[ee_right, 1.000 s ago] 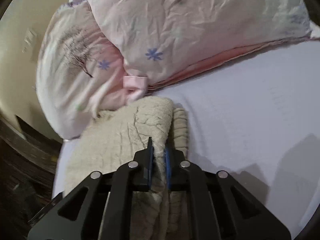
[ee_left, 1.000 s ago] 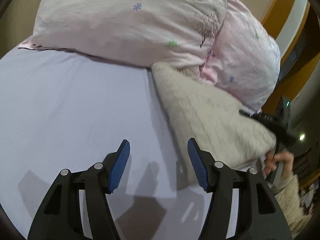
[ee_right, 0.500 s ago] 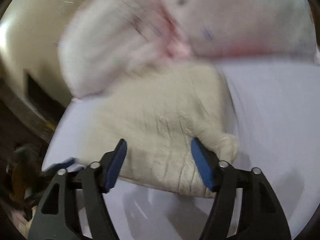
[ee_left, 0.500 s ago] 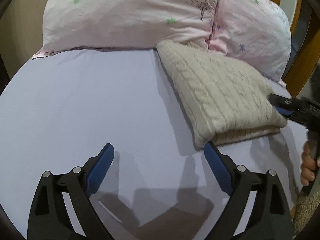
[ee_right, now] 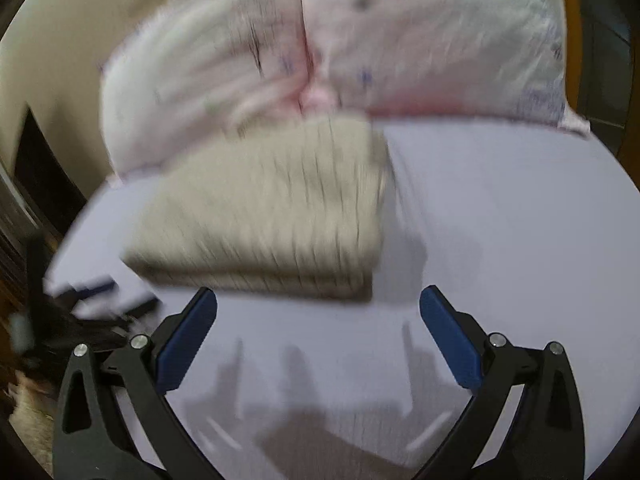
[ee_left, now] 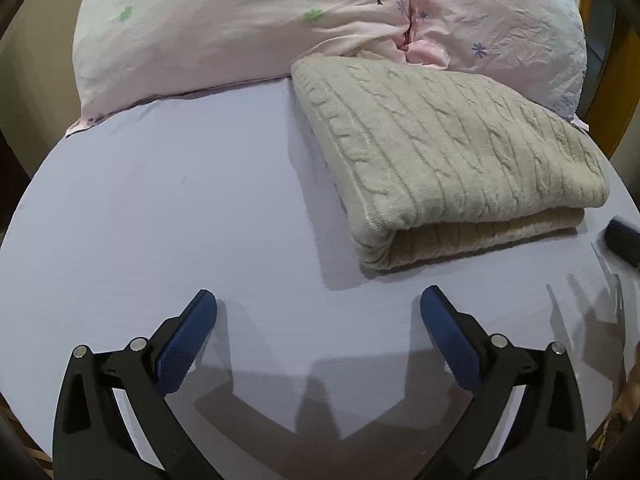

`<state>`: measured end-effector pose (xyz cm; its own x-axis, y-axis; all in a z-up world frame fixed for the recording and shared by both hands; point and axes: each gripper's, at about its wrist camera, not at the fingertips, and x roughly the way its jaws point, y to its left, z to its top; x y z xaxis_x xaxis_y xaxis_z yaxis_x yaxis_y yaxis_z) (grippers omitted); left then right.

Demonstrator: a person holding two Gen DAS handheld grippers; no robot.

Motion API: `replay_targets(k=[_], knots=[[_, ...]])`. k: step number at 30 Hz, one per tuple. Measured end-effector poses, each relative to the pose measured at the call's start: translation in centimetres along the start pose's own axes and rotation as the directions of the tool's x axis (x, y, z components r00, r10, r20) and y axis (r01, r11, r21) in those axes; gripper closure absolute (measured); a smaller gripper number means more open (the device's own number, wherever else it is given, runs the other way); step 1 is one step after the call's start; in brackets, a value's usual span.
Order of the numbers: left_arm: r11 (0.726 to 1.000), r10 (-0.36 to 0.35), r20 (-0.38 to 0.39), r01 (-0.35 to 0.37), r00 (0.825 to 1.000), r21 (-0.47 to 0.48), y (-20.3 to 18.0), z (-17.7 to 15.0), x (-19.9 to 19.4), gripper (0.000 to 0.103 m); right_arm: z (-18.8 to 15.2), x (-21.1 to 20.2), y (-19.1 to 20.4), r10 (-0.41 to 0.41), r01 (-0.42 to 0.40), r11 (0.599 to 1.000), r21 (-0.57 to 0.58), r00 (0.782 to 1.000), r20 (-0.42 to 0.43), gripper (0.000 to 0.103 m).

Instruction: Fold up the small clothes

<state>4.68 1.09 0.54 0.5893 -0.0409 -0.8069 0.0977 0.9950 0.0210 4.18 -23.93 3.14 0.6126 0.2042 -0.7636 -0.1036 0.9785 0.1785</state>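
A beige cable-knit sweater (ee_left: 452, 152) lies folded on the lavender bed sheet (ee_left: 180, 208), against the pillows. It also shows, blurred, in the right wrist view (ee_right: 272, 208). My left gripper (ee_left: 318, 308) is open and empty, hovering over the sheet in front of the sweater's near left corner. My right gripper (ee_right: 318, 308) is open and empty, just in front of the sweater's folded edge. Its tip shows at the right edge of the left wrist view (ee_left: 624, 240).
Two pink flowered pillows (ee_left: 248, 20) lie behind the sweater at the head of the bed. A wooden bed frame (ee_left: 616, 92) stands at the right. The bed's edge and dark floor (ee_right: 28, 280) show at left in the right wrist view.
My right gripper let go of the sweater, opened and pulled back. My left gripper opened wider and drew back. The sweater now lies flat and folded.
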Motion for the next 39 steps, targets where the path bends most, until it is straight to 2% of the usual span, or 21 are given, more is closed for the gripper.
replay_targets(k=[2,3,6,39], knots=[[1.0,-0.004,0.006,0.004,1.0,0.004,0.1,0.0,0.0,0.001,-0.5,1.5,0.6,-0.017,0.017,1.0,0.012,0.999,-0.037,0.002],[1.0,-0.005,0.008,0.005,1.0,0.005,0.1,-0.1,0.0,0.001,-0.3,2.0,1.4,-0.06,0.06,0.998,0.002,0.998,-0.015,0.002],[1.0,-0.004,0.014,0.003,1.0,0.006,0.1,-0.1,-0.1,0.001,-0.5,3.2,3.1,-0.187,0.182,0.979,-0.087,0.981,-0.051,0.002],[1.0,-0.005,0.014,0.005,1.0,0.008,0.0,0.1,0.1,0.001,-0.4,2.8,3.4,-0.176,0.17,0.98,-0.104,0.983,-0.051,0.002]])
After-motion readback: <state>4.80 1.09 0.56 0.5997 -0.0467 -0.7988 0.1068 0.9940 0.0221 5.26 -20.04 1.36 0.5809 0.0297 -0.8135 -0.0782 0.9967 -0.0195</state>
